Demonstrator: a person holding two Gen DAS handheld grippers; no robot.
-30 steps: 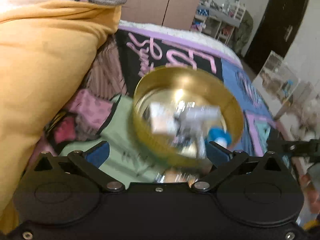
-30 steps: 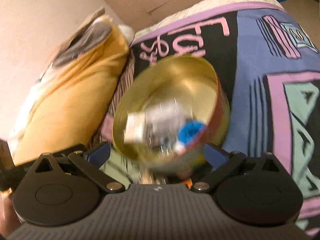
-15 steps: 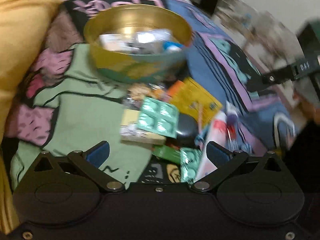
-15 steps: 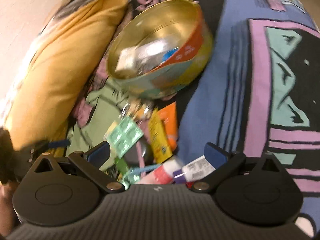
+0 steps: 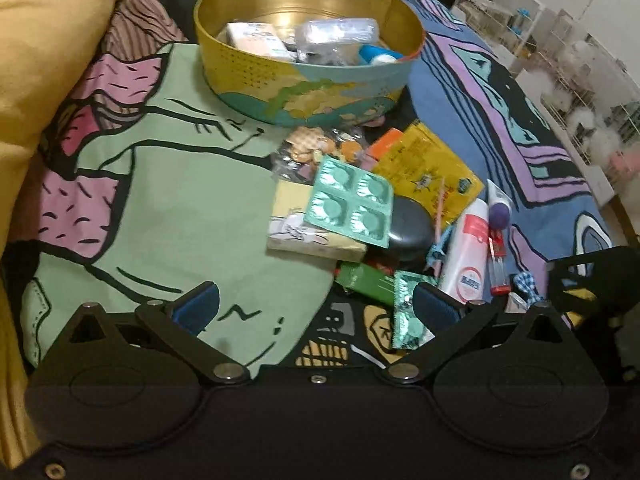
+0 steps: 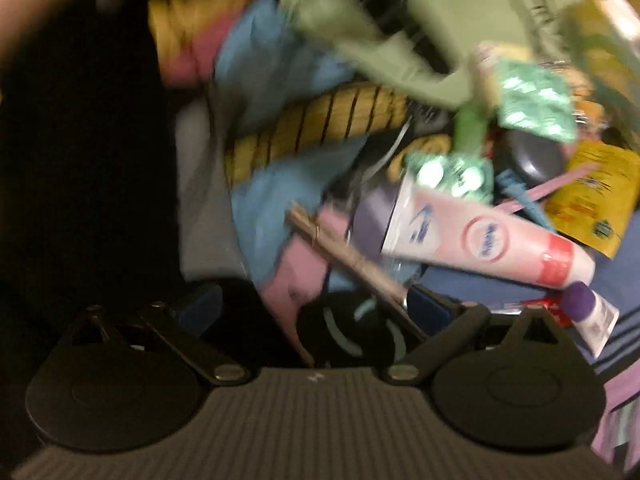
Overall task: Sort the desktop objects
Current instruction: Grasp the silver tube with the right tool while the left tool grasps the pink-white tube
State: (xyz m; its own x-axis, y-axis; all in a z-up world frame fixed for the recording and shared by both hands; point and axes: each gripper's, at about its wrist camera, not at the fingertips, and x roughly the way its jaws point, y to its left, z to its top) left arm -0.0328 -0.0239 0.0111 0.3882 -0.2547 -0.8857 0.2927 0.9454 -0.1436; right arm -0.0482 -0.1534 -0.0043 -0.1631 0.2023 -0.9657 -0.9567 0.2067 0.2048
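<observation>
The left wrist camera looked forward and down across the bed (image 5: 168, 208) toward the round tin (image 5: 308, 92) at its far end. The right wrist camera sat much closer, blurred, low over the clutter. Both showed the pink tube (image 5: 466, 252) (image 6: 484, 240) and yellow packet (image 5: 428, 168) (image 6: 592, 196).
</observation>
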